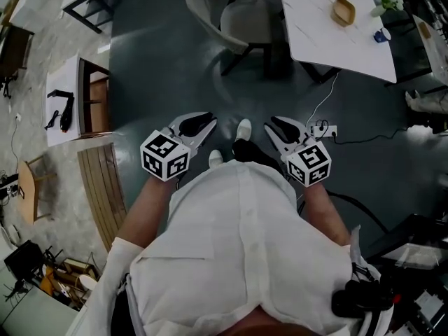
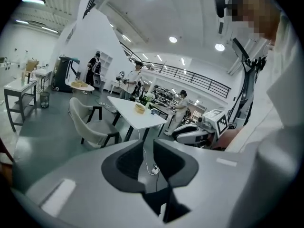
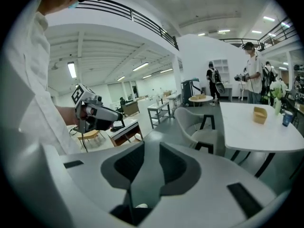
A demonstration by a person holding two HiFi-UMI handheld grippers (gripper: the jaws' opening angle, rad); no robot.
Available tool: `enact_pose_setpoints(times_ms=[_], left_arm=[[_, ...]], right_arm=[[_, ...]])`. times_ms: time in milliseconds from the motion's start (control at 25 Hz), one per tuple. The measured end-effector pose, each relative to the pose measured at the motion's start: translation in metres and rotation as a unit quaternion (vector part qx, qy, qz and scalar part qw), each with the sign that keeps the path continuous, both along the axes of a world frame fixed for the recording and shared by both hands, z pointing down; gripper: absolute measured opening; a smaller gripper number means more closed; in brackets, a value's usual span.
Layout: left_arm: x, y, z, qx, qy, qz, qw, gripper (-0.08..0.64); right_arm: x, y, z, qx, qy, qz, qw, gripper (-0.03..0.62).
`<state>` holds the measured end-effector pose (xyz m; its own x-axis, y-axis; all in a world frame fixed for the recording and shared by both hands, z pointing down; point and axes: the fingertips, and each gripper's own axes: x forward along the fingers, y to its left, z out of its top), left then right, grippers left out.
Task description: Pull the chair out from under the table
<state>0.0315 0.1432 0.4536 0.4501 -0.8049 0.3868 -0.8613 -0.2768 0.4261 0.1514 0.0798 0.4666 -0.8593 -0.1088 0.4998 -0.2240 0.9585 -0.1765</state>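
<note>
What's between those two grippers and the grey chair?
Only bare dark floor separates the left gripper, right gripper and chair, as the head view shows.

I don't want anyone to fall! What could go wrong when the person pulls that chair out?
The white power strip and cable lie on the dark floor near the person's feet; a step could catch them. The grey padded chair stands close to the white table; a jerky pull might bump it and shake the wooden bowl.

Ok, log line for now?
chair: beside white table, untouched | left hand-held gripper: open, empty | right hand-held gripper: open, empty
</note>
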Motion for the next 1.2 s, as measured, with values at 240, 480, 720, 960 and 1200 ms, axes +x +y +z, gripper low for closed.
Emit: enact_pose_setpoints(times_ms=[240,480,720,960,1200], left_arm=[[-0.027,-0.082,-0.006,-0.013,-0.015,-0.031,0.9993,0.071],[-0.054,-0.156,-0.002,-0.028,-0.029,-0.056,0.9976,0.092],[-0.095,-0.206,0.016,-0.056,-0.038,-0.073,0.9950,0.115],[-0.169,-0.259,0.051,-0.100,-0.027,-0.087,0.9908,0.154],[-0.253,-0.314,0.080,-0.143,-0.020,-0.095,0.9850,0.188]], right_arm=[[-0.014,-0.087,-0.009,0.006,-0.014,-0.011,1.000,0.097],[-0.012,-0.161,-0.014,0.014,-0.024,-0.004,1.000,0.097],[-0.019,-0.200,-0.005,0.004,-0.021,0.023,1.000,0.097],[-0.035,-0.232,-0.003,0.006,-0.011,0.083,0.996,0.097],[-0.070,-0.261,-0.013,0.008,-0.008,0.145,0.989,0.097]])
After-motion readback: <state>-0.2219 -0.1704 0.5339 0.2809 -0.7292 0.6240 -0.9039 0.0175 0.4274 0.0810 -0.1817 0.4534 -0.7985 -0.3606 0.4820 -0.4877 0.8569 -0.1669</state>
